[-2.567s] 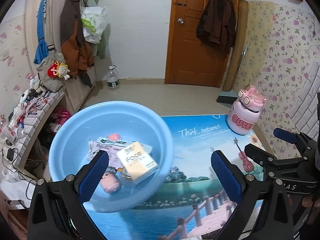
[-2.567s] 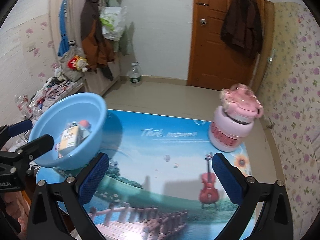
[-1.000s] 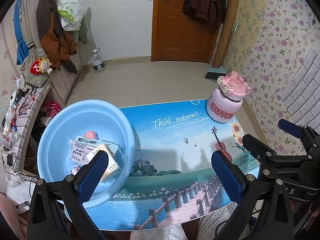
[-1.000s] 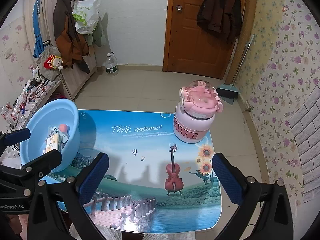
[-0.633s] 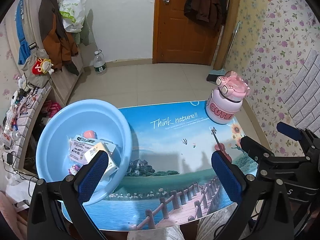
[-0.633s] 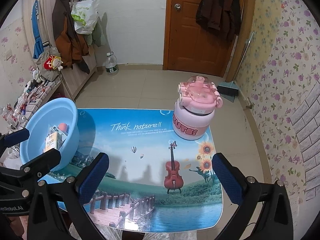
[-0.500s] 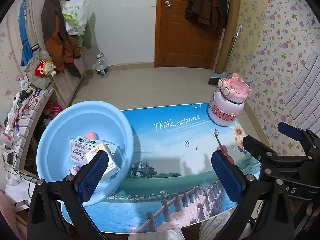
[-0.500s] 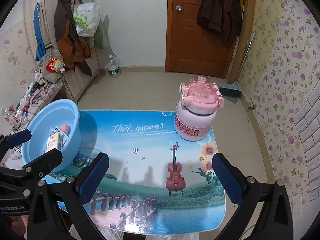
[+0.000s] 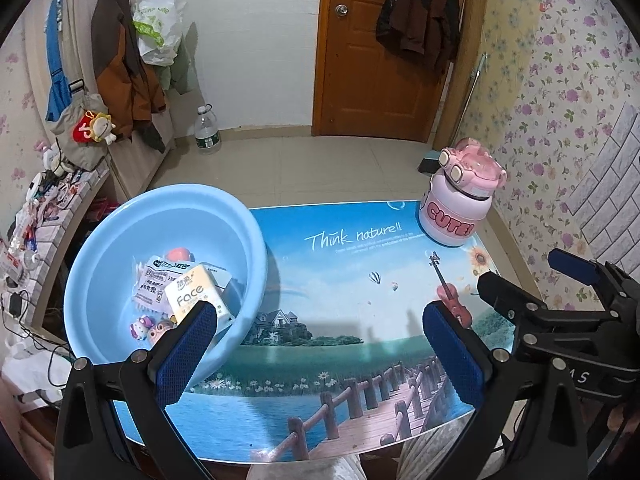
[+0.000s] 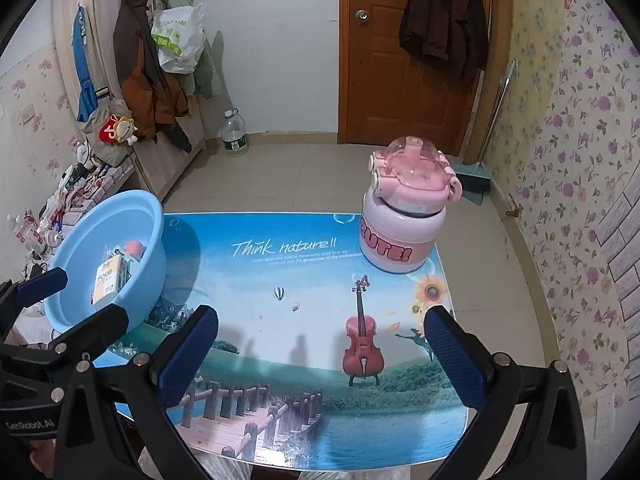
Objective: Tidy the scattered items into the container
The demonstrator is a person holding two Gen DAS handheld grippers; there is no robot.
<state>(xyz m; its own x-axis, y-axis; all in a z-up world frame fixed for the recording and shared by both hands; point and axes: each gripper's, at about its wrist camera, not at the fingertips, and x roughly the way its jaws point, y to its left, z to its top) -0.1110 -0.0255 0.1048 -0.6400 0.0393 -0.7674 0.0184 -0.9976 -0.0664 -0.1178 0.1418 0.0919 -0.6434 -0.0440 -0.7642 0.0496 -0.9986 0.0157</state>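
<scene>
Left gripper (image 9: 318, 344): hovering above the near edge of the table with its jaws spread wide and nothing between the blue pads (image 9: 186, 354); in the right wrist view it is showing at the lower left (image 10: 68, 312), just beside the basin.
Right gripper (image 10: 320, 360): hanging over the near edge of the table, jaws standing wide apart and gripping nothing; in the left wrist view its black frame is showing at the right edge (image 9: 560, 304).
Basin (image 9: 120, 240): a light blue round tub sitting at the left edge of the table, its rim reaching out past that edge.
Tissue pack (image 9: 192, 294): a yellow and white pack marked "Face" is lying inside the basin, leaning on the other things there; the right wrist view is showing it too (image 10: 107, 282).
Printed packet (image 9: 154, 284): a white packet with dark print is lying in the basin, partly under the tissue pack.
Small toys (image 9: 148, 326): little figures are resting on the basin floor toward its near side; a pink round thing (image 9: 179, 254) is peeking out at the far side, too hidden to tell what it is.
Bottle (image 10: 406, 220): a squat pink and white drinking bottle marked "CUTE!" is standing upright at the far right corner of the table, well apart from the basin.
Table (image 10: 280, 280): a printed top with a landscape, a violin and the words "Think nature!!" is covering it.
Person: light trouser fabric (image 9: 320, 468) is showing below the near edge.
</scene>
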